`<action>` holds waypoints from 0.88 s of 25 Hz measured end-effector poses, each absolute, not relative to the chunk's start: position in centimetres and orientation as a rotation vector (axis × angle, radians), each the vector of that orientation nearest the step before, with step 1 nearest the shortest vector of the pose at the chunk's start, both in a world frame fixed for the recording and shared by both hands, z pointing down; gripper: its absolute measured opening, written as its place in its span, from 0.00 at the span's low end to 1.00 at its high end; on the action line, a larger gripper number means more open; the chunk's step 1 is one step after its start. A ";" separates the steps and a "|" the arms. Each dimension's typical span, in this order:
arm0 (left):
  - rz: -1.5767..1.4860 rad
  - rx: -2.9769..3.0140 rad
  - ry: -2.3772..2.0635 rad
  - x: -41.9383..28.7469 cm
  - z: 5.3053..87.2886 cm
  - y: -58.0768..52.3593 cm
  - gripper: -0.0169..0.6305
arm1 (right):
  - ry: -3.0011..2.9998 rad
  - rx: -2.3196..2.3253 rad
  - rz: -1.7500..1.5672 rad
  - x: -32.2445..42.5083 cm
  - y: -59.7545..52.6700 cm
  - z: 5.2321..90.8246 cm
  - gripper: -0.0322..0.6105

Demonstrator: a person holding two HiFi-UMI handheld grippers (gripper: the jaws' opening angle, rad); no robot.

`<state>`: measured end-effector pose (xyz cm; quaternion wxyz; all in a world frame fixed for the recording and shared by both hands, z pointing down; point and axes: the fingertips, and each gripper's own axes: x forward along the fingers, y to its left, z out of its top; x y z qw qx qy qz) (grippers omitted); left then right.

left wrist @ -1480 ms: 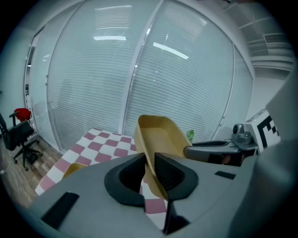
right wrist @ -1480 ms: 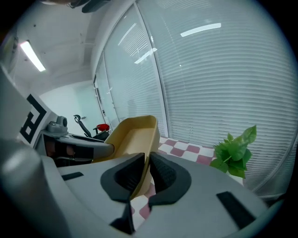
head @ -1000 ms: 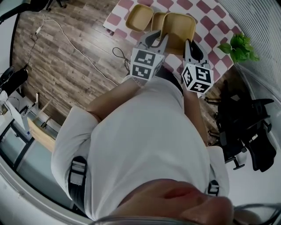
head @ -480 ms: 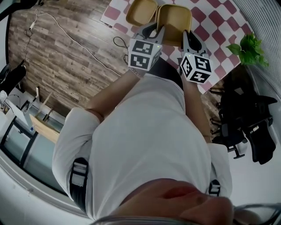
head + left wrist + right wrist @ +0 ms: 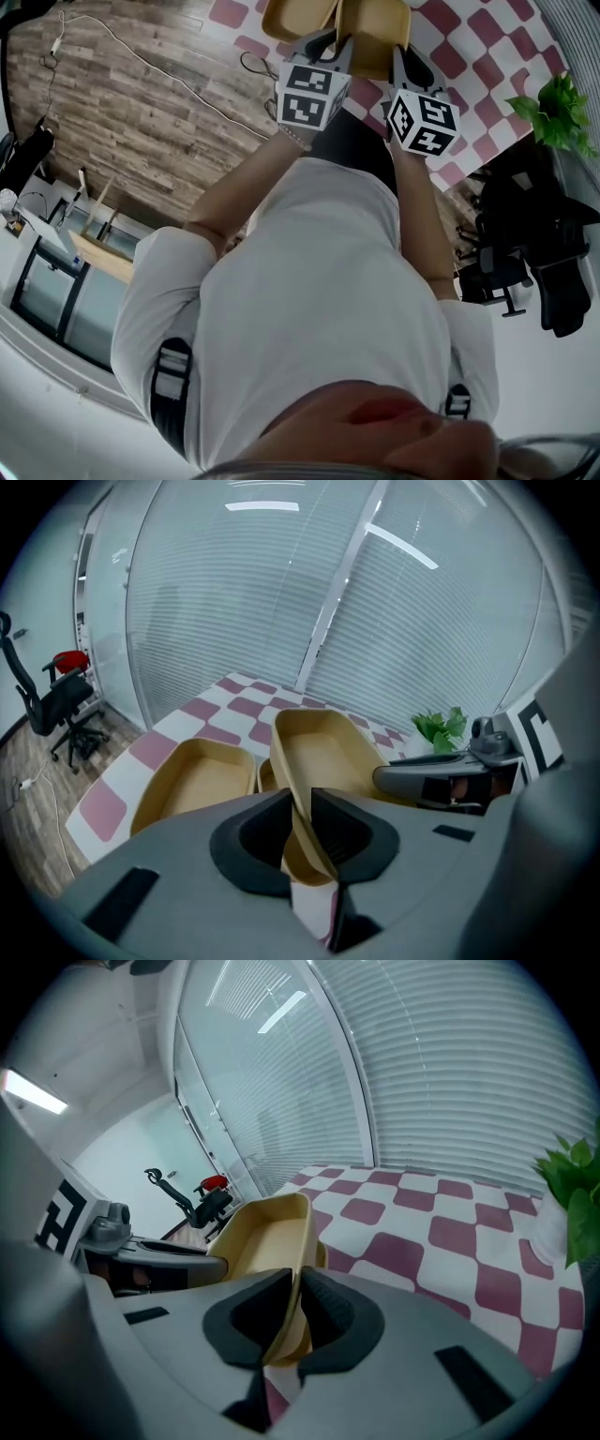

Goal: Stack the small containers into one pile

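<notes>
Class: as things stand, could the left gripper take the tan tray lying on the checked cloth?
Probably not: the left gripper is shut on the lifted tan rectangular tray, which the right gripper also holds.

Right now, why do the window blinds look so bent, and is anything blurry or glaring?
Left gripper view: the wide lens bows the blinds into arcs, and bright light streaks glare across them. Right gripper view: same bowing, black corners, a bright light strip; the tray is sharp. Head view: the wood floor curves at the rim.

Both arms stretched forward, left tongs and right tongs side by side, clamped on the container
</notes>
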<state>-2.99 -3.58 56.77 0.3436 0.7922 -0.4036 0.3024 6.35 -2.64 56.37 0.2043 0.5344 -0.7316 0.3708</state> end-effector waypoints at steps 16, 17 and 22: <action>0.831 2.034 -1.073 -5.3 58.9 -4.2 0.16 | -1.991 1.495 1.041 7.1 -2.8 59.6 0.24; 0.823 2.040 -1.084 -5.5 58.6 -4.3 0.16 | -1.999 1.501 1.024 7.2 -2.9 59.2 0.19; 0.828 2.051 -1.067 -5.0 59.3 -3.8 0.09 | -2.017 1.474 1.000 6.4 -3.1 59.9 0.12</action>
